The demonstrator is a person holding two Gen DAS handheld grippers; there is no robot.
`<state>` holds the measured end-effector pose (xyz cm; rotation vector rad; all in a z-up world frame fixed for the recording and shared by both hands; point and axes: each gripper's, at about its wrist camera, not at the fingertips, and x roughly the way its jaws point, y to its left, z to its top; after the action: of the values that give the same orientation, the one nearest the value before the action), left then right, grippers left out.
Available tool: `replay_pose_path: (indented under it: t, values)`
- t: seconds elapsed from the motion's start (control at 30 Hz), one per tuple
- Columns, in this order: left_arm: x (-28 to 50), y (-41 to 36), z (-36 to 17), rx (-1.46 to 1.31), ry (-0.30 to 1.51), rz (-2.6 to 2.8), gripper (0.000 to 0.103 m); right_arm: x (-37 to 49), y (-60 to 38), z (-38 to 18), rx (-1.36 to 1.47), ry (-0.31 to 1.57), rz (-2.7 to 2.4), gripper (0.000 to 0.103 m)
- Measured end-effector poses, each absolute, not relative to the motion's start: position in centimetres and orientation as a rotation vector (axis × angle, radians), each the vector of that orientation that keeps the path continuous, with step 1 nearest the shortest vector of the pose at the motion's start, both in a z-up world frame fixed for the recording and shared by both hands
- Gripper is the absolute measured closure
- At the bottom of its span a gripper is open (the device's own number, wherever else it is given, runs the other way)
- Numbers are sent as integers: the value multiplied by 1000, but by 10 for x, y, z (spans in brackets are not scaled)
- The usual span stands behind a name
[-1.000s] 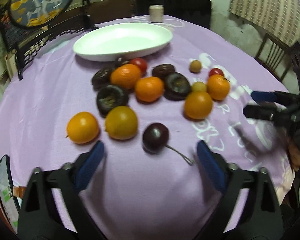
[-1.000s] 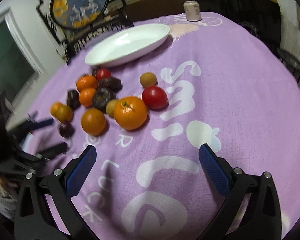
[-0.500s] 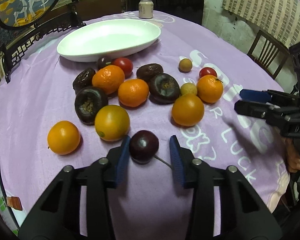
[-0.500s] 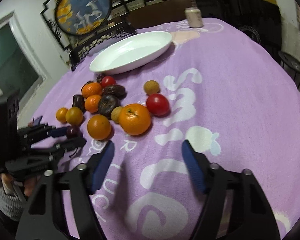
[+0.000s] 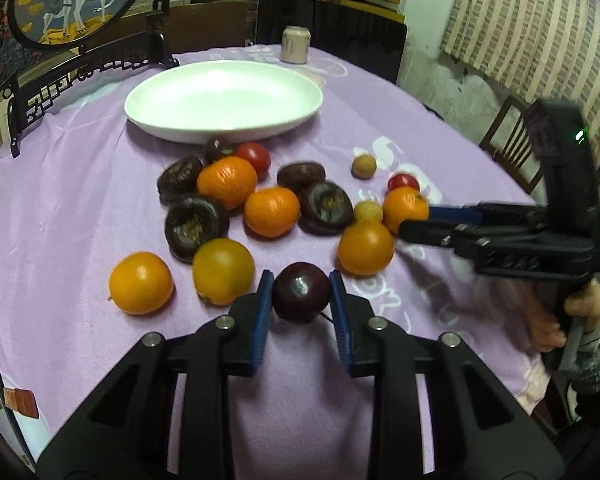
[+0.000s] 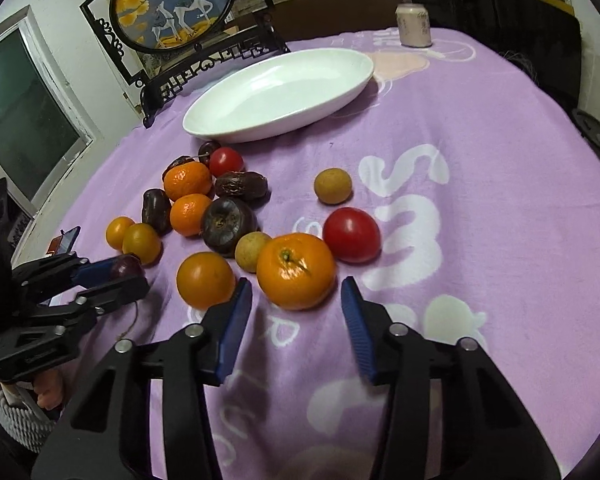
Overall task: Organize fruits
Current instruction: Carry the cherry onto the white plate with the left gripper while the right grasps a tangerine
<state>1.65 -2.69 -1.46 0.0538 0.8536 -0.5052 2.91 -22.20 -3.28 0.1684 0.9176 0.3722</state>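
Since a second ago, the left gripper (image 5: 301, 300) is clamped on the dark cherry (image 5: 302, 297); the right gripper (image 6: 296, 302), empty, is closing toward the orange (image 6: 296, 270). Picking is underway; carrying to the white dish (image 5: 224, 100) is called for.

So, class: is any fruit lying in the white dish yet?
No: the white dish is bare, and the fruit lies on the purple cloth.
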Motion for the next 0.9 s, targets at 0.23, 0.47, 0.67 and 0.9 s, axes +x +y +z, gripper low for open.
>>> replay_pose_path:
  t: [0.23, 0.47, 0.67, 0.9]
  values:
    - [31, -23, 10, 27, 821, -497, 75, 28, -227, -28, 183, 917, 395, 63]
    - [75, -29, 44, 41, 773, -462, 75, 52, -239, 21, 236, 806, 391, 63]
    - [149, -34, 44, -10, 804, -401, 75, 147, -222, 22, 251, 815, 366, 63]
    - [207, -27, 14, -52, 899, -344, 74, 213, -202, -18, 258, 909, 329, 62]
